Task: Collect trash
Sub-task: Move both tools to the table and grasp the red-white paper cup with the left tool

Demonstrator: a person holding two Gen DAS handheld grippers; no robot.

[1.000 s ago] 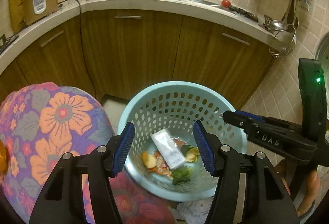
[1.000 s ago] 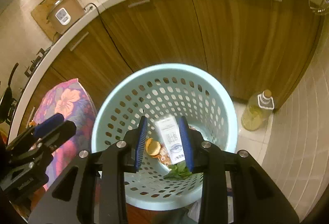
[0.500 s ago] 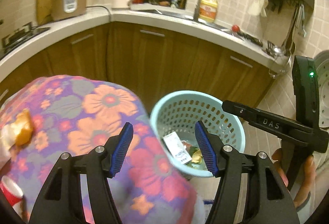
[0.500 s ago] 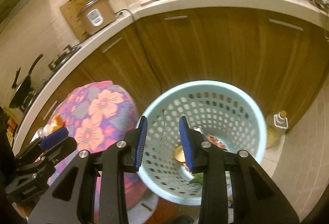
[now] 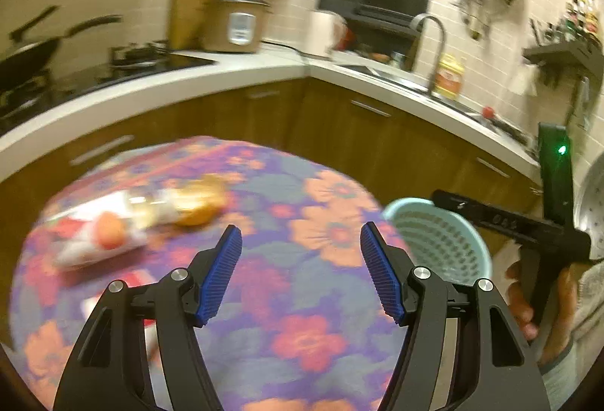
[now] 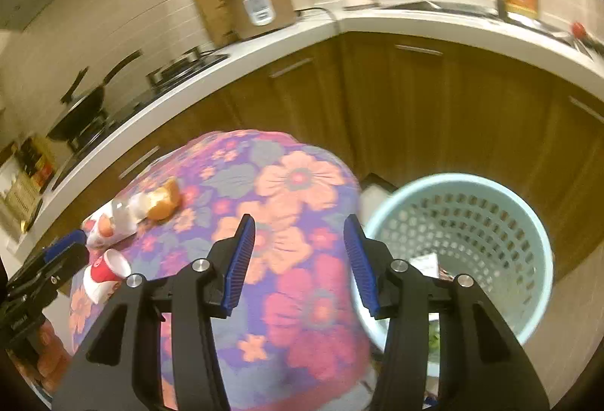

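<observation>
A light blue perforated trash basket (image 6: 472,222) stands on the floor right of a round table with a floral cloth (image 6: 287,222); it also shows in the left wrist view (image 5: 441,241). Trash lies on the table's far left: an orange peel (image 6: 164,201), a white wrapper (image 6: 113,218) and a tipped red-and-white paper cup (image 6: 105,271). The left wrist view shows the peel (image 5: 196,203) and wrapper (image 5: 102,237), blurred. My left gripper (image 5: 300,273) is open and empty above the cloth. My right gripper (image 6: 298,263) is open and empty above the table's right edge.
A curved white counter (image 6: 264,48) over brown cabinets runs behind the table. It holds a rice cooker (image 6: 260,6), a pan on the stove (image 6: 87,105), a kettle and a sink with a tap. The right gripper's body (image 5: 528,226) shows beside the basket.
Both grippers swung left and up from above the basket to over the table. The right gripper's jaws opened wider. The basket now sits at the right of both views.
</observation>
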